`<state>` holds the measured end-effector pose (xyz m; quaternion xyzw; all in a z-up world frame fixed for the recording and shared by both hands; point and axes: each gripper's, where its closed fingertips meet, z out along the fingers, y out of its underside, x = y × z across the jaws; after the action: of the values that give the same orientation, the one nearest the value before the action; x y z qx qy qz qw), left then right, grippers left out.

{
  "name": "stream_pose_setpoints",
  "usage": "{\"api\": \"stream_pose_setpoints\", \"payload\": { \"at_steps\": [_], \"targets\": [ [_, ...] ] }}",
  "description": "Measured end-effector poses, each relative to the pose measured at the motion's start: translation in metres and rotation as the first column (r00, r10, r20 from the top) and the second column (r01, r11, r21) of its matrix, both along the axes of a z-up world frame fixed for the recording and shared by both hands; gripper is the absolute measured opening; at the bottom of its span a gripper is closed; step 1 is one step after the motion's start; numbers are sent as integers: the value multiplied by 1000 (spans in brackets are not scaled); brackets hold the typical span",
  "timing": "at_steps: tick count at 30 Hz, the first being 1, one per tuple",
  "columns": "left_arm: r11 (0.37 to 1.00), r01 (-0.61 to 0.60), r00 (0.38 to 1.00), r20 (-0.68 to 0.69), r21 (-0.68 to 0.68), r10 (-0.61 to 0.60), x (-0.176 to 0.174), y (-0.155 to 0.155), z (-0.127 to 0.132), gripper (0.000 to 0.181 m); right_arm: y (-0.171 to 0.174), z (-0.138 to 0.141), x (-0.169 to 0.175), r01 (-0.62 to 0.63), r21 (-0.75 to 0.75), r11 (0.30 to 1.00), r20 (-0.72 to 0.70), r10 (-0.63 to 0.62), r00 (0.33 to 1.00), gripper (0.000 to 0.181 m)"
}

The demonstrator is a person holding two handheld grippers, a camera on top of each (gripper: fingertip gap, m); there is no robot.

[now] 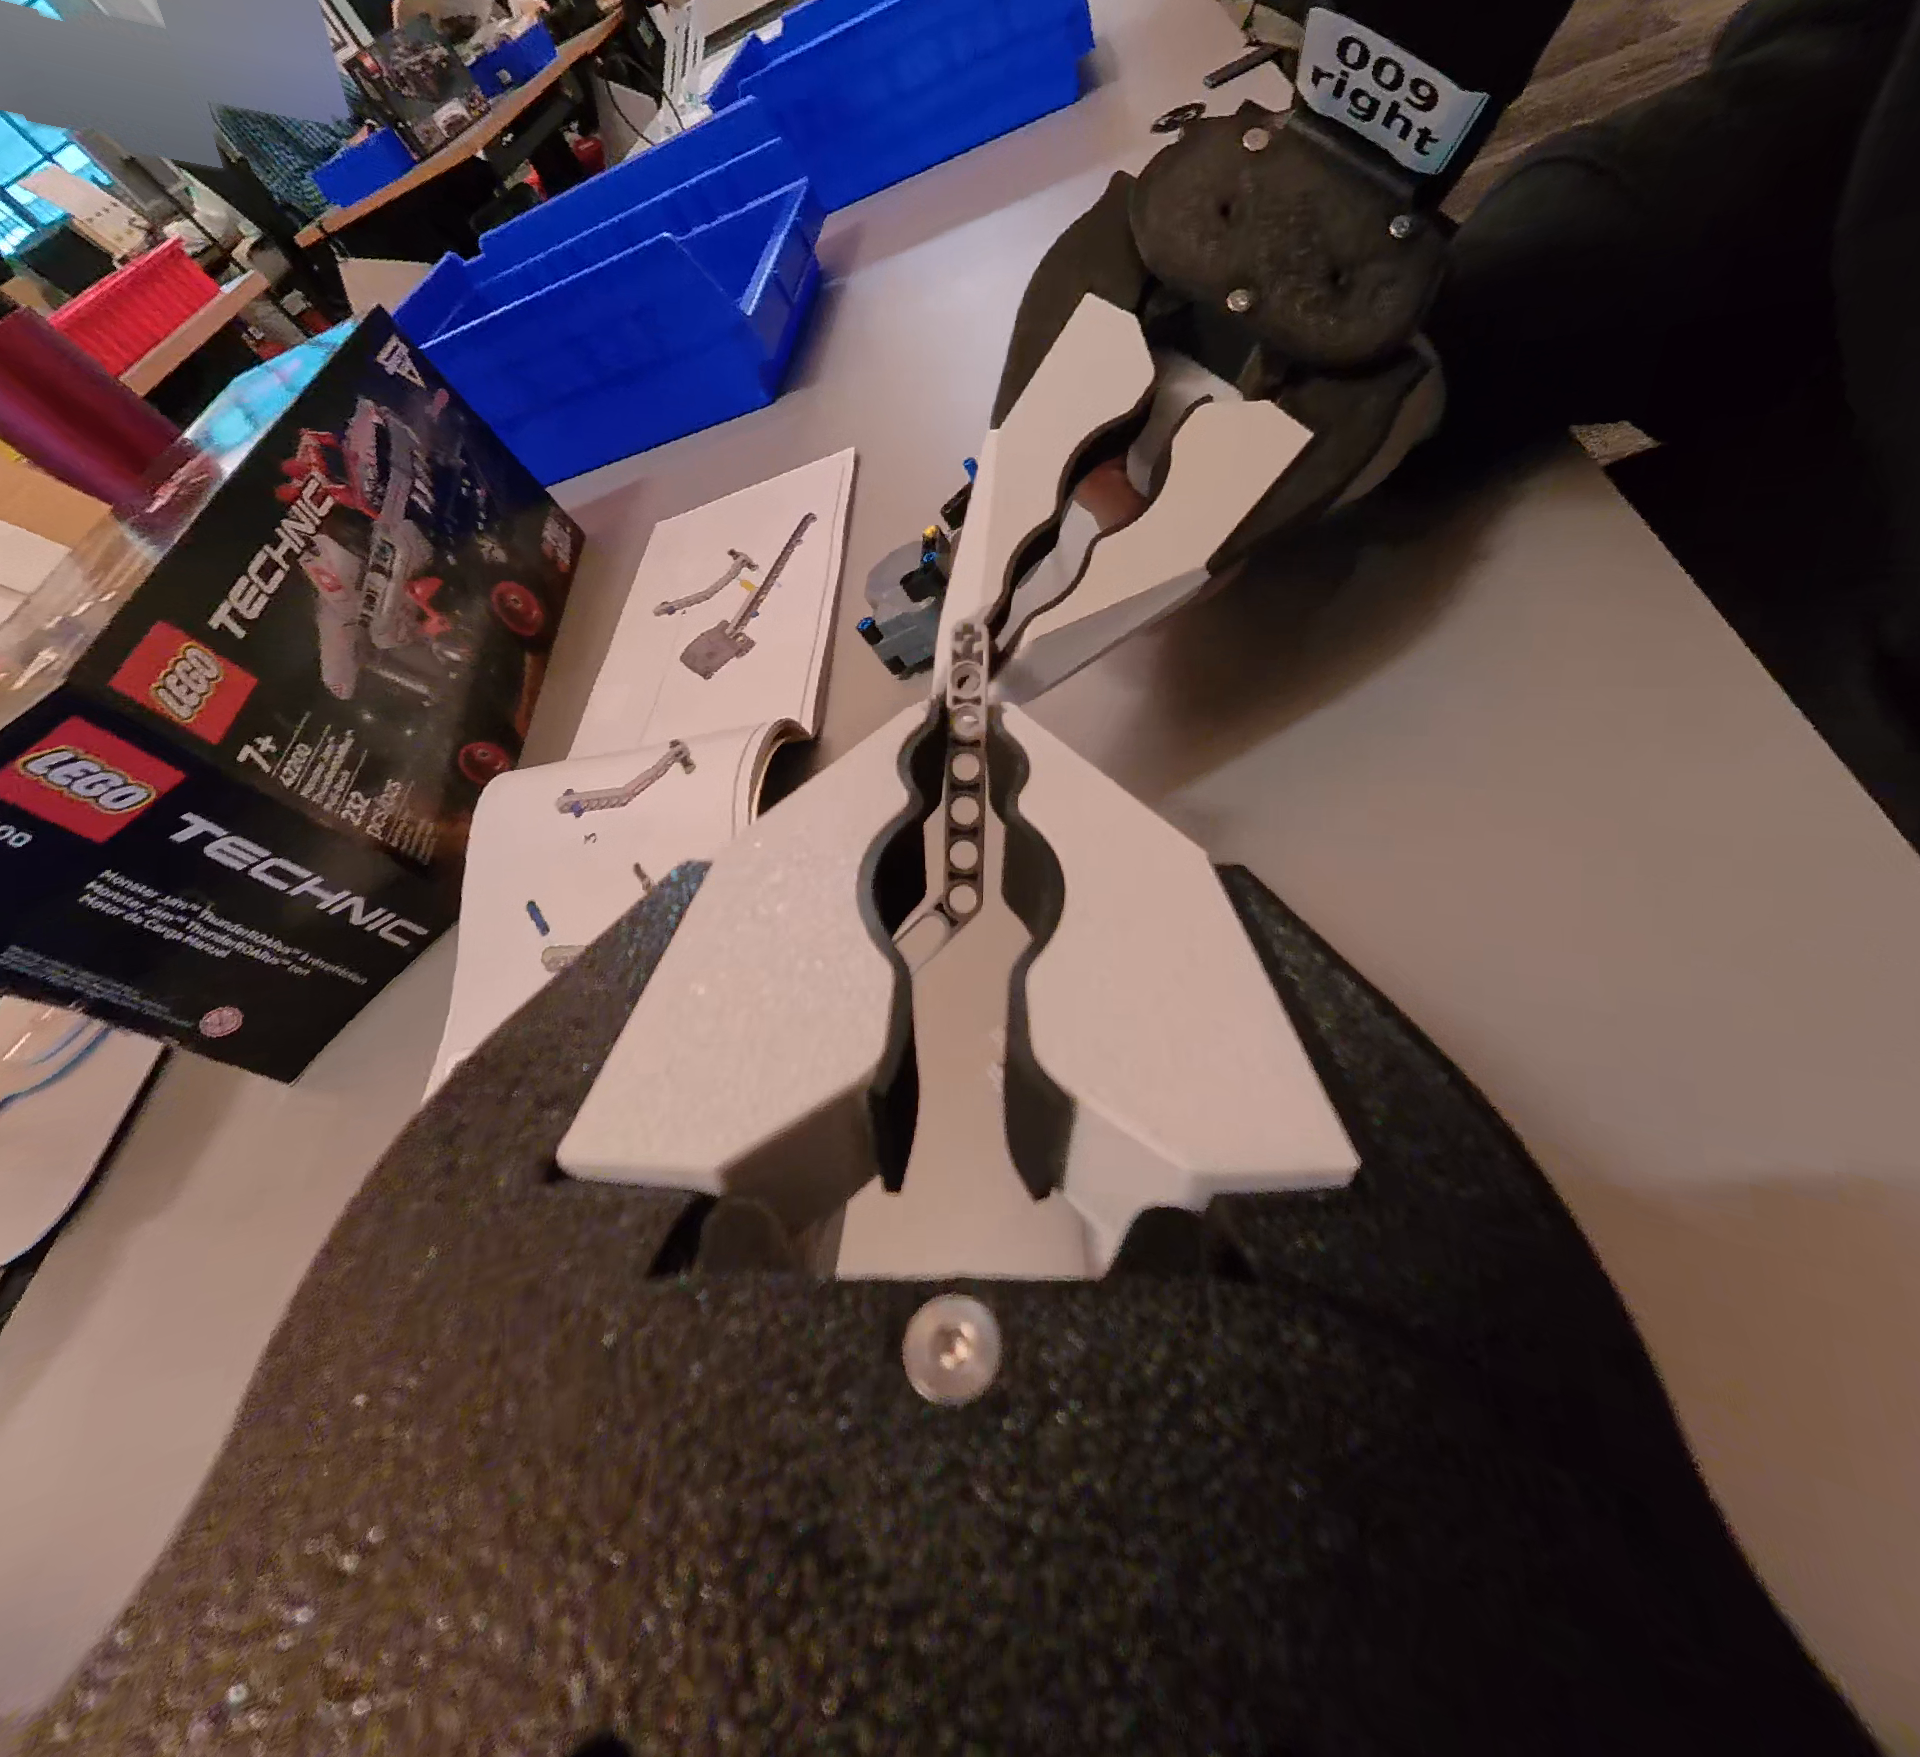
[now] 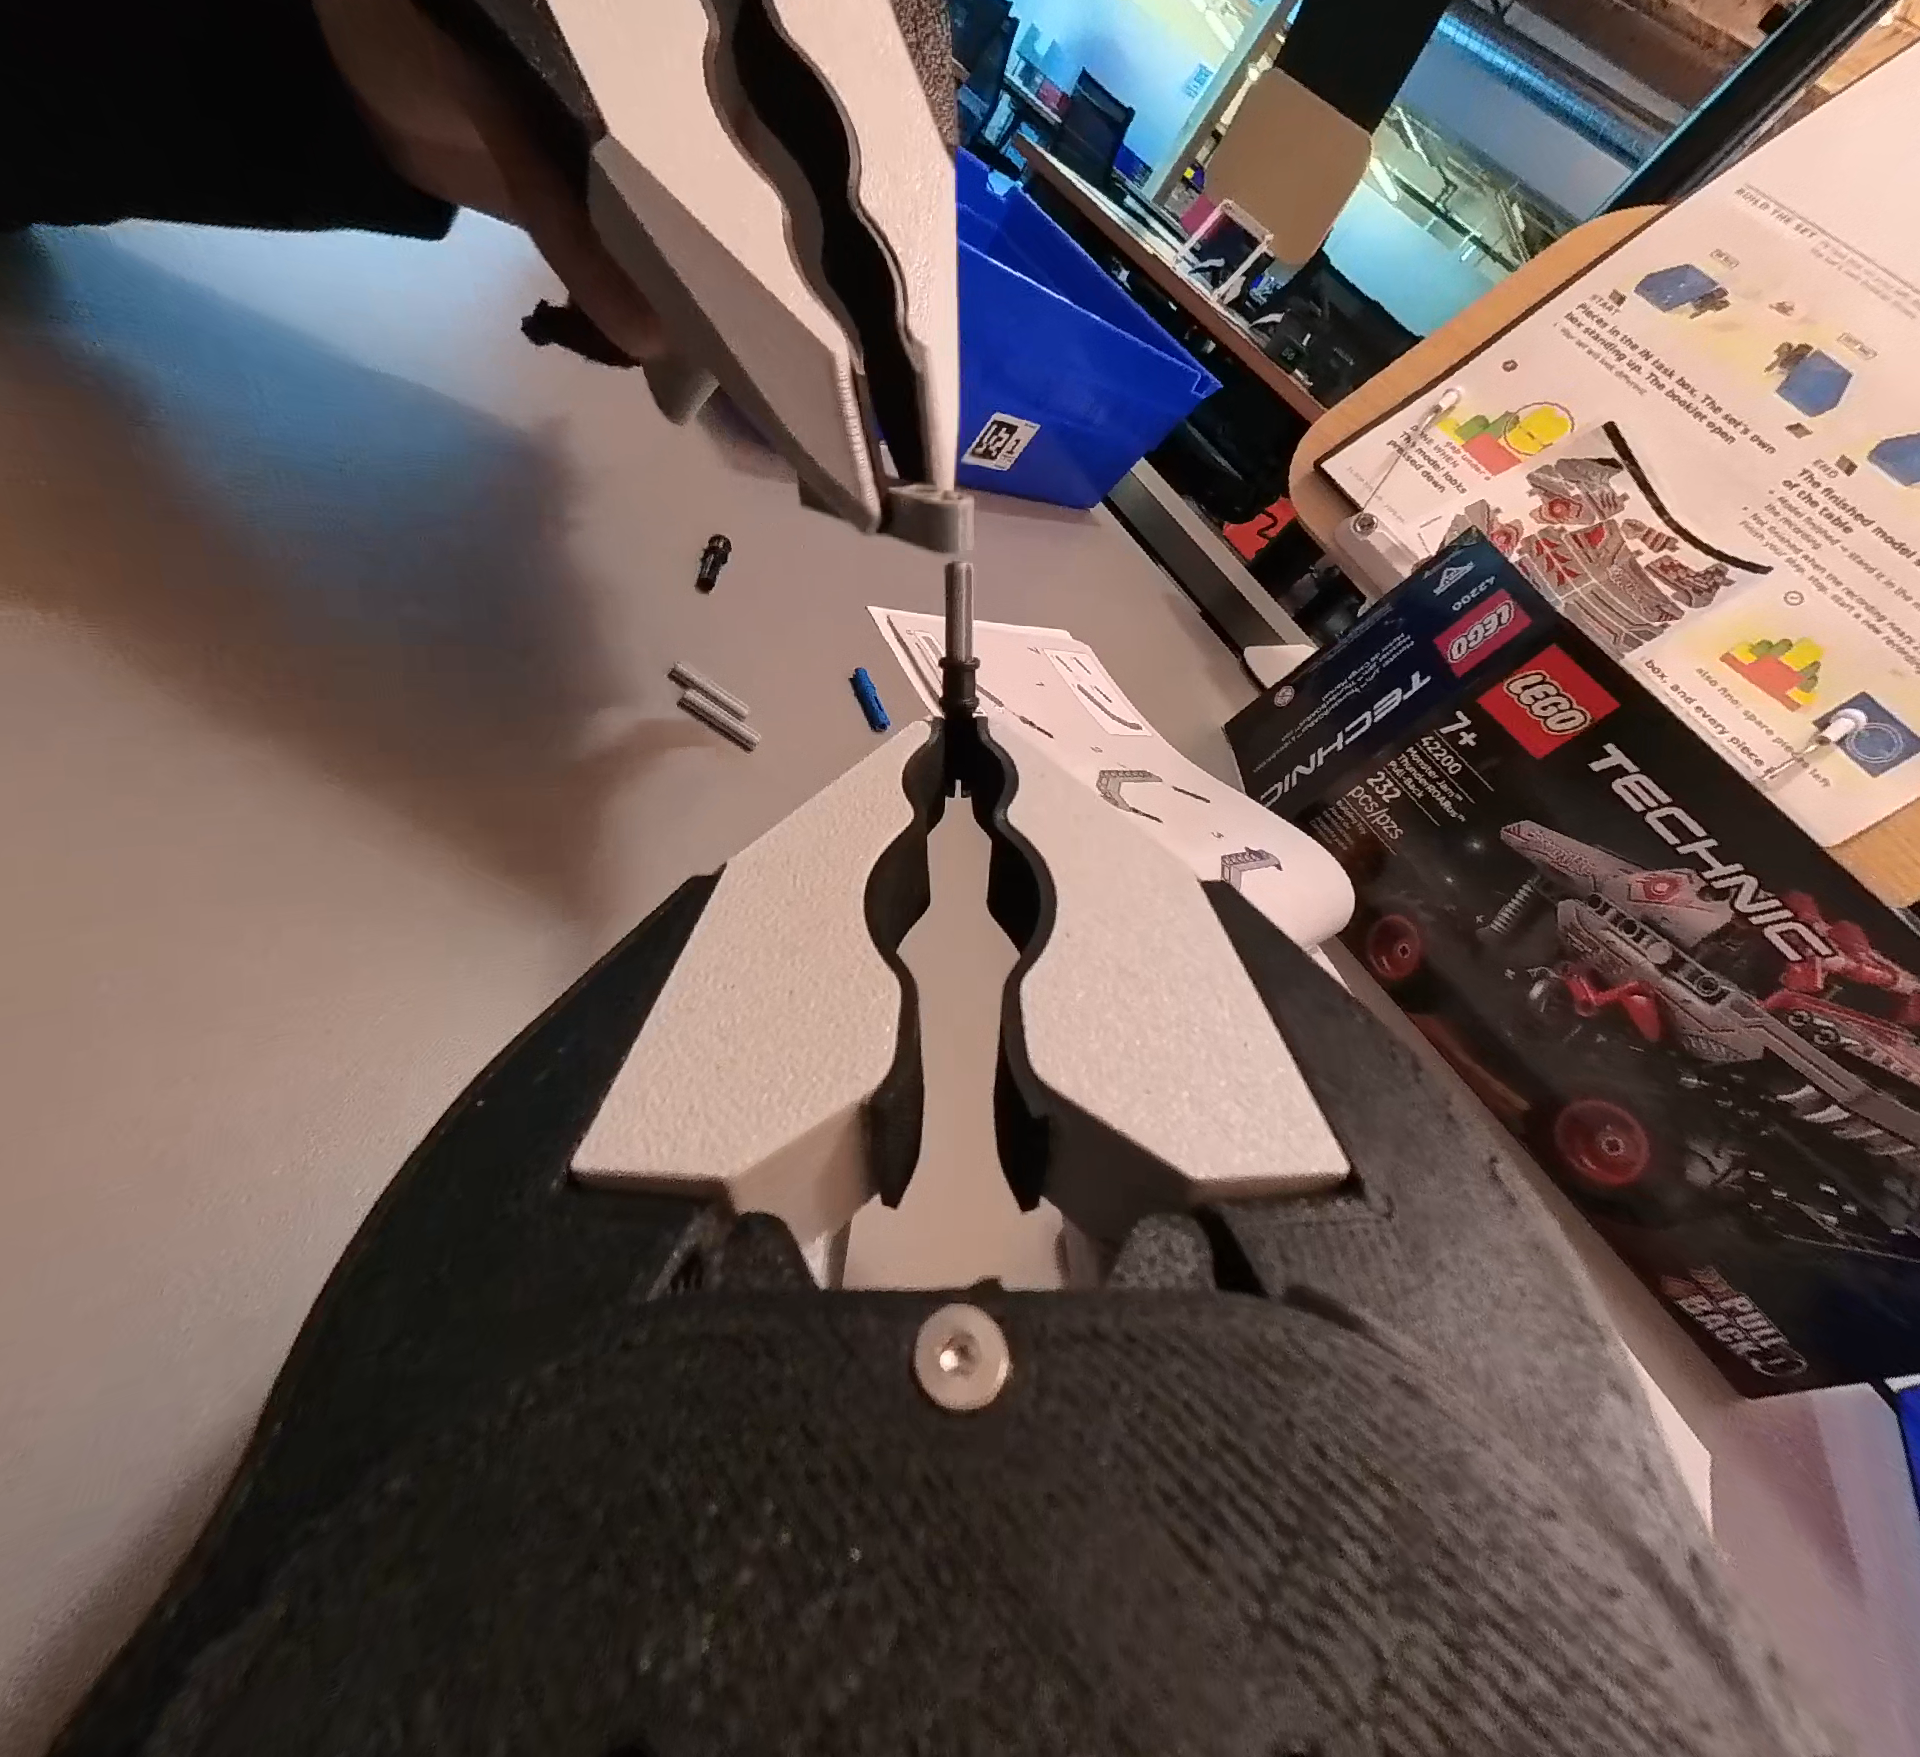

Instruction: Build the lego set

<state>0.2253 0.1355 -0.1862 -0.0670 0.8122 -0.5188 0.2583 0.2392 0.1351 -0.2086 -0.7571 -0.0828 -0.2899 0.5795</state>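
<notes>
My left gripper (image 1: pixel 961 720) is shut on a grey Technic beam (image 1: pixel 964 803) with a row of holes, its far end sticking out past the fingertips. My right gripper (image 2: pixel 961 746) is shut on a thin grey axle with a black collar (image 2: pixel 957 658), pointing forward. In the right wrist view the left gripper (image 2: pixel 914 502) comes down from the upper left, and the beam's end (image 2: pixel 932 518) hangs just above the axle's tip, a small gap apart. In the left wrist view the right gripper (image 1: pixel 997 658) meets the beam's end; the axle is hidden there.
A small grey assembly with blue pins (image 1: pixel 904 601) sits behind the grippers. The open booklet (image 1: pixel 727 606), the set's box (image 1: pixel 291 668) and blue bins (image 1: pixel 644 357) stand to the left. A black pin (image 2: pixel 713 559), two grey axles (image 2: pixel 712 705) and a blue pin (image 2: pixel 870 697) lie loose on the table. An instruction board (image 2: pixel 1714 357) leans at the right. The grippers are tip to tip, or close to it.
</notes>
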Motion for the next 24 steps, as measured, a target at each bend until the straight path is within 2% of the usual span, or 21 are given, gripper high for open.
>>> {"api": "stream_pose_setpoints", "payload": {
  "at_steps": [14, 24],
  "targets": [
    [1000, 13, 1000, 3, -4, -13, -1, -3, 0, 5, 2, 0, -1, -17, -1, 1000, -4, 17, 1000, 1],
    [999, 41, 999, -24, -15, -42, -6, -7, 1, 5, 1, 6, -7, -83, 46, 995, -13, 84, 996, 1]
  ]
}}
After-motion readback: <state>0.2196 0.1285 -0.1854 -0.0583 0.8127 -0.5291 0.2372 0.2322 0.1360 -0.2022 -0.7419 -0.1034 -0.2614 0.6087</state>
